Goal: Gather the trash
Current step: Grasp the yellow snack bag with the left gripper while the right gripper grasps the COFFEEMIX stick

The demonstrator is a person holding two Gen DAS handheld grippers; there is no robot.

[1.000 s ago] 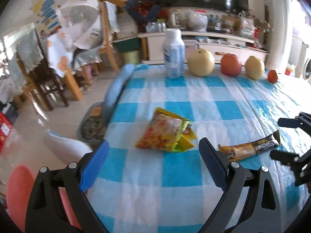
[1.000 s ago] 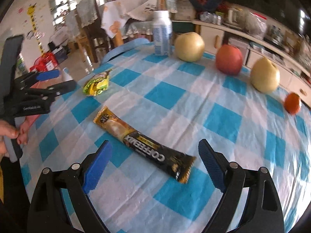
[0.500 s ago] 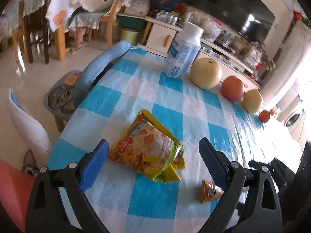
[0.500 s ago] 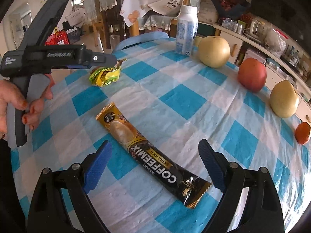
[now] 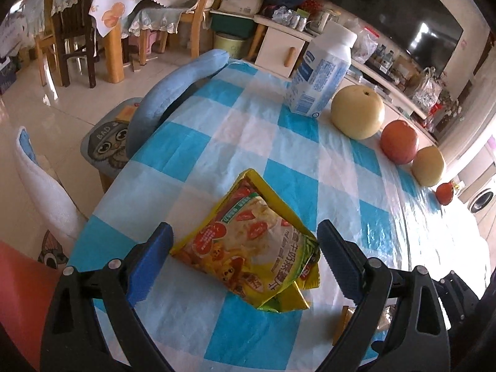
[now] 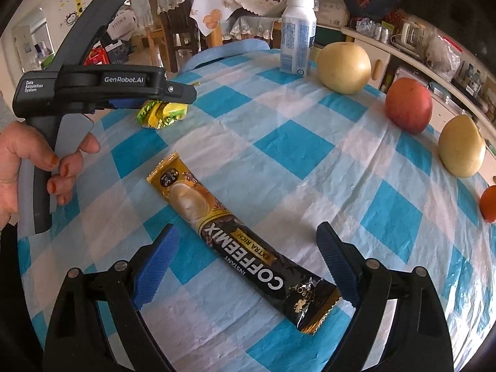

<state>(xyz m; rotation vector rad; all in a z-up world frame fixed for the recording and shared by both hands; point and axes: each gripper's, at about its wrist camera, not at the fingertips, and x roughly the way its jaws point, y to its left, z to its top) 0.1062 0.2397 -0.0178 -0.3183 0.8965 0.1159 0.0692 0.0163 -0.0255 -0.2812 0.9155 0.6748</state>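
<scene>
On the checked blue-and-white table (image 5: 248, 130) two pieces of trash lie, one ahead of each hand. Farthest left, my left gripper (image 5: 245, 257) hangs over the yellow snack bag (image 5: 251, 248) near the table's left edge; its jaws are spread wide and the crumpled bag sits between the blue pads, touching neither as far as I can tell. The bag's long axis runs from its far folded corner toward my lower right, slanted across the gap rather than square to it. To the right of that, my right gripper (image 6: 246, 259) points down at the coffee sachet (image 6: 241, 241), jaws likewise spread and empty. The sachet lies flat, its long axis running from upper left to lower right across the opening, with its dark crimped end close by the right pad and its gold end well ahead of the left one. Judging by this, each hand is nearest its own piece: closing should catch the bag readily, while the flat sachet calls for the pads to come right down to the cloth. Behind, a white bottle (image 6: 297, 34) and a row of fruit (image 6: 344, 63) stand apart.
</scene>
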